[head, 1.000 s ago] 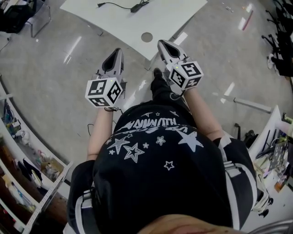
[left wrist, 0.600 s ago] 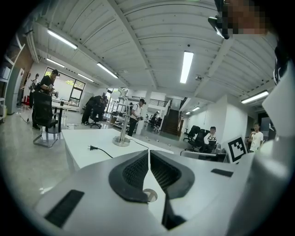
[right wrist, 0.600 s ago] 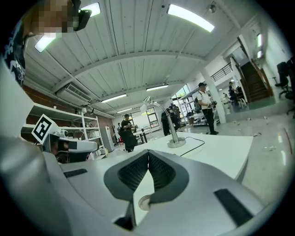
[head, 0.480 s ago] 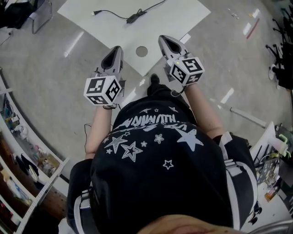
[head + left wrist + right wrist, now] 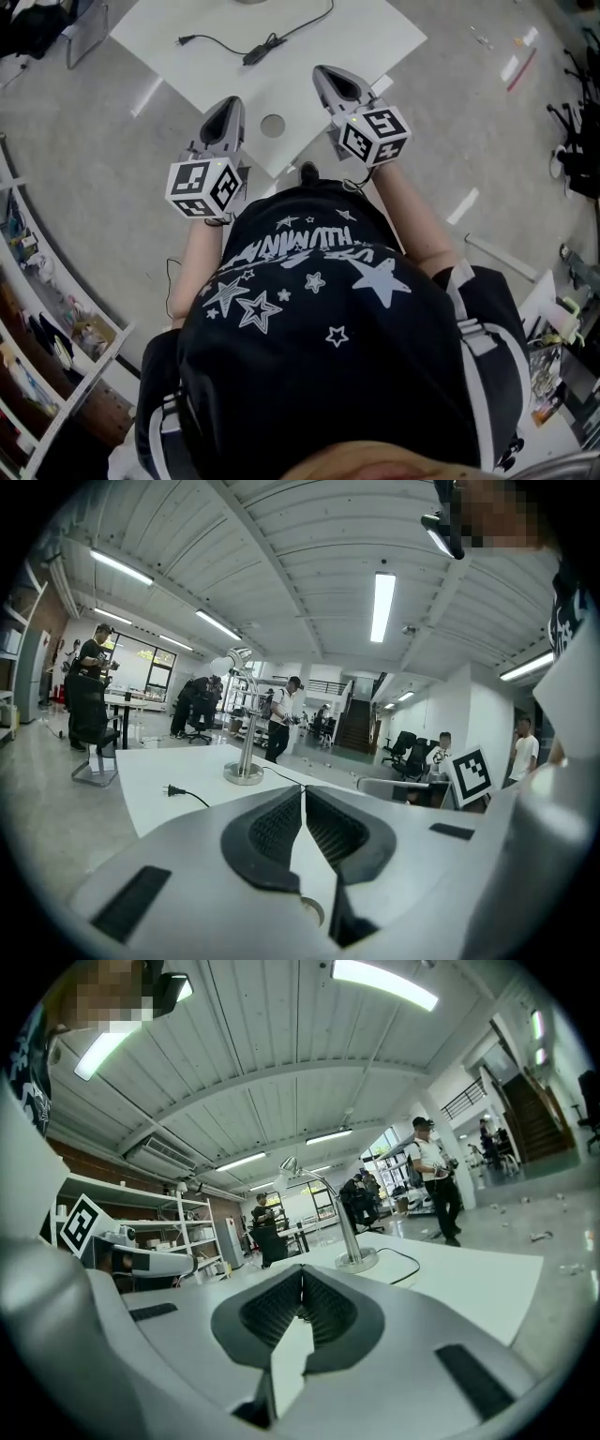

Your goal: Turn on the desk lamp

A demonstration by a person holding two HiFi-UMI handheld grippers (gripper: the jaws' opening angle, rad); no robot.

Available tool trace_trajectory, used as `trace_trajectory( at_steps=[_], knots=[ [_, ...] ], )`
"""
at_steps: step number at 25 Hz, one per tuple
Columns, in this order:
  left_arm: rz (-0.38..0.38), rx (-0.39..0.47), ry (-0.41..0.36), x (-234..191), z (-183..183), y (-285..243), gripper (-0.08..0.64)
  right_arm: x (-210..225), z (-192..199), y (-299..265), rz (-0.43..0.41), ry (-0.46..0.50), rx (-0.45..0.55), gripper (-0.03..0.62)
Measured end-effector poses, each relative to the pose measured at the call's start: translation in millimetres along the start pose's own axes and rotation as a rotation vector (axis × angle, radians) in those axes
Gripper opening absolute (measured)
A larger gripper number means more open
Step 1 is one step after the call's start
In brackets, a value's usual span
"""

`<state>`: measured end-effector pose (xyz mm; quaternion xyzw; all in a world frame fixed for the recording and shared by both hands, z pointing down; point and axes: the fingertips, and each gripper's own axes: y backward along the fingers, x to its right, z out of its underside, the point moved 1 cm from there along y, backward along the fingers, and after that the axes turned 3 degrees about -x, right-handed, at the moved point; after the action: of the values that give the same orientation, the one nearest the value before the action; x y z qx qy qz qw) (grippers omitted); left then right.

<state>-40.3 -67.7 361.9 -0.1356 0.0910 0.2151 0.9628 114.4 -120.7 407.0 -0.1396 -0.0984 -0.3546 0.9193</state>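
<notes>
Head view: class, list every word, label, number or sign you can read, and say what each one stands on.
Black T-shirt: one row of white capitals above the printed stars, upside down and creased; not surely readable.
Marker cubes: black-and-white square codes only, no letters or numbers.
Nothing else in this view carries readable text.

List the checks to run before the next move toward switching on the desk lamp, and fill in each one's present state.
1. Left hand-held gripper empty: ok, jaws together, nothing between them.
2. Right hand-held gripper empty: ok, jaws together, nothing between them.
3. Desk lamp upright on the white table: ok.
4. Plug in a socket: not ok, it lies loose on the table.
5. Lamp switch found: cannot tell.
</notes>
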Motion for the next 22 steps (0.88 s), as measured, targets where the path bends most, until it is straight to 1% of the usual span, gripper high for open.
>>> trace_trajectory(
  at_steps=[5,13,15,19,22],
  knots=[
    [-0.034,0.001,0.004,-4,-1,-18,0.023,20,-10,-9,-0.016,0.000,0.005,0.006],
    [-0.081,-0.017,-0.002,-2,1,-39,0.023,46,-9,-17,-0.042,-0.028,-0.014,0.006],
    [-0.096,-0.011,-0.007,-6,-1,-41,0.023,48,-10,-23,-0.051,-0.030,-0.019,0.006],
    [-0.118,-0.016,0.008,-15,2,-38,0.023,42,-6,-38,-0.082,-0.022,-0.043,0.006],
    [-0.112,-0.018,0.008,-19,4,-39,0.023,38,0,-49,-0.096,-0.026,-0.063,0.006]
  ],
)
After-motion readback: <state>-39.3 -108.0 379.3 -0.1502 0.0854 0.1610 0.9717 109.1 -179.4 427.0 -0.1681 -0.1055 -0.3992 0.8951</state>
